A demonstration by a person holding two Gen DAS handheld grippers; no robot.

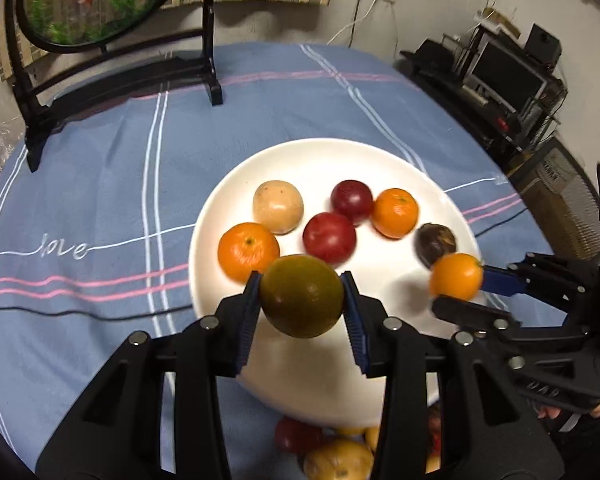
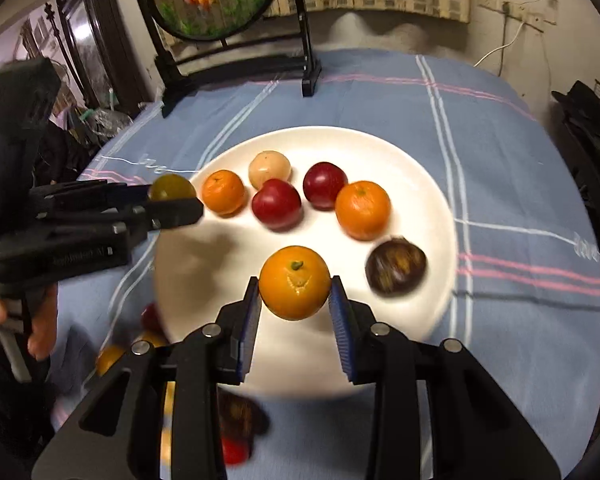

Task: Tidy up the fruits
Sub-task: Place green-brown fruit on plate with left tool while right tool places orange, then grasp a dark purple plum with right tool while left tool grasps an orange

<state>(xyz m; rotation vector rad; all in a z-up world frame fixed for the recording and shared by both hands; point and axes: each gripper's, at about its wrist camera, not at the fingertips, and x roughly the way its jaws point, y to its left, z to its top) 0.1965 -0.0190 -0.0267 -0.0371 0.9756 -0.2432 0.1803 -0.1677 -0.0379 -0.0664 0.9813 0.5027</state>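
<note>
You hold a tool in each hand above a round surface covered in a blue checked cloth (image 1: 100,184), and each tool is clenched on one fruit. Your left tool (image 1: 302,300) grips a greenish-brown round fruit (image 1: 301,296) between its blue pads, held over the near left rim of a white plate (image 1: 300,152). Your right tool (image 2: 294,300) grips a bright orange (image 2: 294,282), stem end up, held over the near part of the same plate, a little right of centre.

The plate sits mid-surface and already carries six fruits in a loose arc toward its far side: a pale tan fruit (image 1: 278,207), two red plums (image 1: 329,237) (image 1: 351,201), two oranges (image 1: 248,251) (image 1: 394,213), and a dark purple-brown fruit (image 1: 435,243) by the right rim.

Both held fruits are round, so no long axis matters. The relation that counts is straight down: bare white plate lies beneath each tool, between the arc of fruit and the near rim. The left tool's open patch is the larger; it looks free below and toward you. The right tool has the dark fruit just beside it on the right, so that release looks tighter.

More loose fruit (image 1: 338,458), red and yellow, lies on the cloth at the near edge of the surface, below both tools and partly hidden. A fish-painted round screen (image 1: 96,0) on a black stand sits at the far left edge, well apart.
</note>
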